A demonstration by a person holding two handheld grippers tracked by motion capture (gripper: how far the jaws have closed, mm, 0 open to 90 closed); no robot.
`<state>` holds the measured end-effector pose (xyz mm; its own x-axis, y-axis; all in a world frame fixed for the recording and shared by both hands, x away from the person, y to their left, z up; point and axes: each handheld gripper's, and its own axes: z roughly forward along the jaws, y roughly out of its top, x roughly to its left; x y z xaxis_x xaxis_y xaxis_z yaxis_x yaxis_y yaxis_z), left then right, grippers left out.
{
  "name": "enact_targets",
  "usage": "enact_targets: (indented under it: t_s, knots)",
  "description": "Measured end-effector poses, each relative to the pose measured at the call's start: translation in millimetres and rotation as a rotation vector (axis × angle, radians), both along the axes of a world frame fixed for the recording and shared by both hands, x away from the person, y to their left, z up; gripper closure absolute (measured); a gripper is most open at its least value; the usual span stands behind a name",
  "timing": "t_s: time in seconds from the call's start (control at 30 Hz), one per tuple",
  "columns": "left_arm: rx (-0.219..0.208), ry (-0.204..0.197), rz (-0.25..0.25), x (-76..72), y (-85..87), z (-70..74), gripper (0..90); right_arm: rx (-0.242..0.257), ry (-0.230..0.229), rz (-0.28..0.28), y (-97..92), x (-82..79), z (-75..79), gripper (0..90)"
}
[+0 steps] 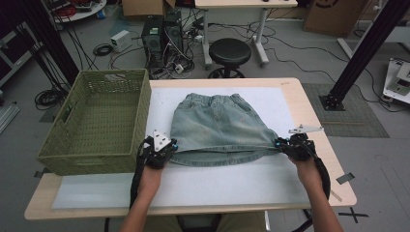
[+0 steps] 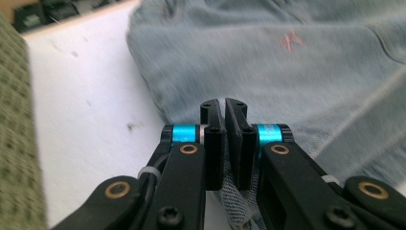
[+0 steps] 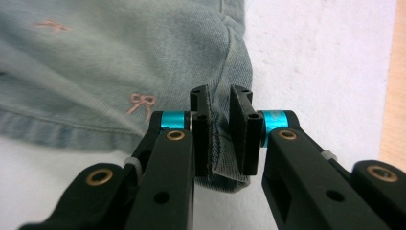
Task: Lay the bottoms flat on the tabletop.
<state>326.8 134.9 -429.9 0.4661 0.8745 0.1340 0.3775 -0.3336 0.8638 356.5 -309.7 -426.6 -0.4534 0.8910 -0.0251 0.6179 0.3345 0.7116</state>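
Observation:
A light blue denim skirt (image 1: pixel 217 125) lies flat on the white mat (image 1: pixel 193 188), waistband at the far side and hem toward me. My left gripper (image 1: pixel 173 146) sits at the hem's left corner. In the left gripper view its jaws (image 2: pixel 223 108) stand pressed together on a fold of the skirt (image 2: pixel 287 62). My right gripper (image 1: pixel 278 143) is at the hem's right corner. In the right gripper view its jaws (image 3: pixel 220 96) clamp the stitched hem edge of the skirt (image 3: pixel 95 57), which bunches between the pads.
A green woven basket (image 1: pixel 92 159) stands on the table's left side, close beside my left gripper, its wall (image 2: pixel 14 143) at the left gripper view's edge. The wooden table edge (image 1: pixel 333 169) runs right of the mat. A black stool (image 1: pixel 229 50) and computer towers (image 1: pixel 162 34) stand beyond the table.

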Motion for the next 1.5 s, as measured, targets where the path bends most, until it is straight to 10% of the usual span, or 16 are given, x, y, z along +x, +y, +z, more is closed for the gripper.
enact_targets:
  t_s: [0.17, 0.33, 0.6, 0.97, 1.1, 1.2, 1.5]
  knots:
    - [0.045, 0.029, 0.005, 5.2, -5.7, -5.8, 85.0, -0.087, -0.009, -0.021, 10.8, 10.6, -16.6, 76.5]
    - [-0.01, 0.056, 0.011, 2.5, 2.8, -8.2, 63.5, -0.035, -0.046, -0.024, 1.3, 0.5, -18.6, 66.3]
    - [-0.057, 0.104, -0.026, -5.8, 14.5, -14.5, 58.4, 0.028, -0.109, 0.018, -14.3, -17.6, -9.9, 64.0]
    - [-0.071, 0.233, -0.043, -5.3, 17.5, -21.5, 51.6, 0.024, -0.028, 0.012, -14.8, -15.4, -22.8, 54.4]
    - [-0.07, 0.23, -0.046, -8.0, 17.0, -21.3, 57.2, 0.06, 0.003, -0.005, -17.5, -14.9, -23.1, 61.0]
    - [-0.057, 0.216, -0.068, -13.3, 13.9, -21.1, 81.0, 0.021, 0.018, 0.044, -14.4, -18.4, -17.0, 77.2]
    - [-0.129, 0.217, -0.119, -27.9, 14.8, -16.0, 81.9, 0.029, 0.037, 0.059, -28.2, -46.8, -0.8, 80.6]
